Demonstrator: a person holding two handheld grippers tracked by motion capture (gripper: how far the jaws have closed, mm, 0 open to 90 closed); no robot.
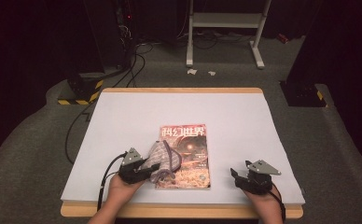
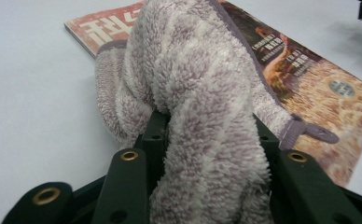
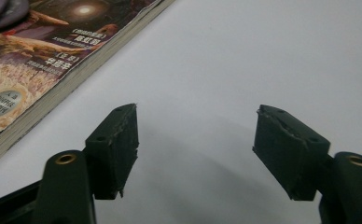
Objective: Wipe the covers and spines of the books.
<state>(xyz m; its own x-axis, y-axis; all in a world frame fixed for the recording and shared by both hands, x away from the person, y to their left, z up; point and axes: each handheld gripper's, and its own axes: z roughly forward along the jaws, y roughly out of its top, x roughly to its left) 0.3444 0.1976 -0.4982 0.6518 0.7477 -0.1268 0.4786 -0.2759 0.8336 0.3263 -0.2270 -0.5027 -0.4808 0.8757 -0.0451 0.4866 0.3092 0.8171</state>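
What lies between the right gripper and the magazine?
Nothing: bare white table separates the open right gripper from the magazine in the high view; the right gripper view agrees.

Dim room, dark at the edges. Grey carpeted floor (image 1: 39, 140) all around. White surface (image 1: 179, 107) with a wooden rim, lit from above. Beyond it, a white metal frame (image 1: 226, 28) on two feet, black cables (image 1: 132, 65) trailing across the floor, yellow-and-black hazard tape (image 1: 81, 95) at left.
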